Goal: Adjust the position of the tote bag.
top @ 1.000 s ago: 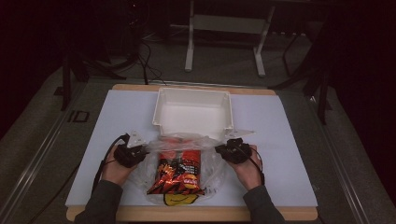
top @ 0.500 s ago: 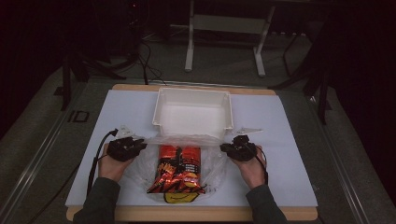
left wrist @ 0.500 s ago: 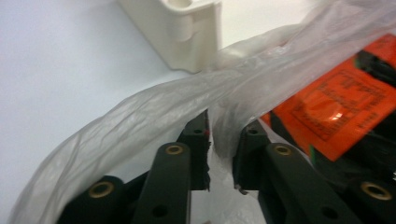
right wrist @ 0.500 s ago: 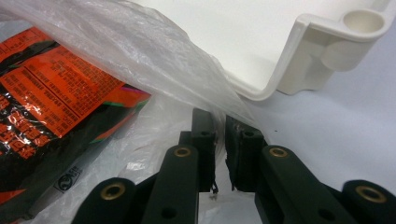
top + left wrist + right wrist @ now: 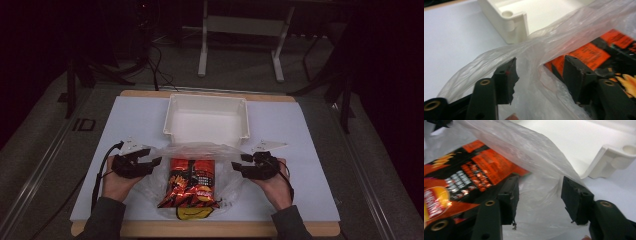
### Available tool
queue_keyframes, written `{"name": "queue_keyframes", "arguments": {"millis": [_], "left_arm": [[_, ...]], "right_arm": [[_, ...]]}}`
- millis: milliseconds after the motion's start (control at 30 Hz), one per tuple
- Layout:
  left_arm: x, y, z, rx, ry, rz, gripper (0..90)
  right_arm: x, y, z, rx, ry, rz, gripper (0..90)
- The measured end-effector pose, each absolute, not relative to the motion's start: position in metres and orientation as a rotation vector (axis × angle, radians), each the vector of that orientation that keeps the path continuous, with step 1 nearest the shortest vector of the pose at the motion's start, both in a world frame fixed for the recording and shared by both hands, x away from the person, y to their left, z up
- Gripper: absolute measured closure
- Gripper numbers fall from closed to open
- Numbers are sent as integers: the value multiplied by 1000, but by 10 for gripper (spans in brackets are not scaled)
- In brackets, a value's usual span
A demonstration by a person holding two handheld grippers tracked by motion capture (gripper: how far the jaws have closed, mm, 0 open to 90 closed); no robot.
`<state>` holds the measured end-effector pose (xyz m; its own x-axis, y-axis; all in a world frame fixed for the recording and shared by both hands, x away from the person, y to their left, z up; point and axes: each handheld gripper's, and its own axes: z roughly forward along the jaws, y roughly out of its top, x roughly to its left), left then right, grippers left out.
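A clear plastic bag [image 5: 200,150] lies on the white mat, with a red and orange snack packet [image 5: 191,182] inside it. My left gripper [image 5: 154,161] sits at the bag's left edge and my right gripper [image 5: 239,163] at its right edge. Both pairs of jaws have just been opening. In the left gripper view my left gripper [image 5: 540,72] is open, with loose bag film [image 5: 536,100] between the jaws and the packet [image 5: 589,52] beyond. In the right gripper view my right gripper [image 5: 540,195] is open too, and the bag film [image 5: 524,147] hangs slack between its jaws beside the packet [image 5: 474,170].
A white plastic tray [image 5: 207,135] stands just behind the bag; its corner [image 5: 511,22] shows close to the left jaws and another corner [image 5: 609,162] close to the right jaws. The white mat [image 5: 135,120] covers a wooden table. Dark floor, cables and a stand lie beyond.
Both grippers were shut on the bag's edges a second ago. They have spread their jaws, let the film go and drifted slightly outward; the bag has settled flatter.
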<state>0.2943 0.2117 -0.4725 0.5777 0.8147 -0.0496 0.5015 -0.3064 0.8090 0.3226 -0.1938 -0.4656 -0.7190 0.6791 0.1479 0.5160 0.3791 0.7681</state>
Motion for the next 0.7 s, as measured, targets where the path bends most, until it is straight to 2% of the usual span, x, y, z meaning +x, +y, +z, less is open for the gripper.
{"name": "queue_keyframes", "arguments": {"millis": [67, 267, 333, 500, 600, 700], "left_arm": [[290, 213, -469, 1959, 1037, 481, 407], [279, 210, -462, 1948, 993, 503, 428], [276, 206, -462, 1961, 970, 507, 456], [269, 195, -460, 1992, 886, 505, 551], [265, 184, -461, 2038, 798, 499, 632], [268, 171, -467, 2131, 766, 527, 654]], "right_arm": [[318, -195, -461, 1048, 2437, 1272, 450], [309, -199, -446, 983, 2408, 1324, 429], [306, -200, -442, 957, 2406, 1351, 472], [296, -187, -444, 847, 2461, 1319, 694], [295, -173, -455, 809, 2513, 1251, 733], [299, -161, -468, 814, 2534, 1167, 718]]}}
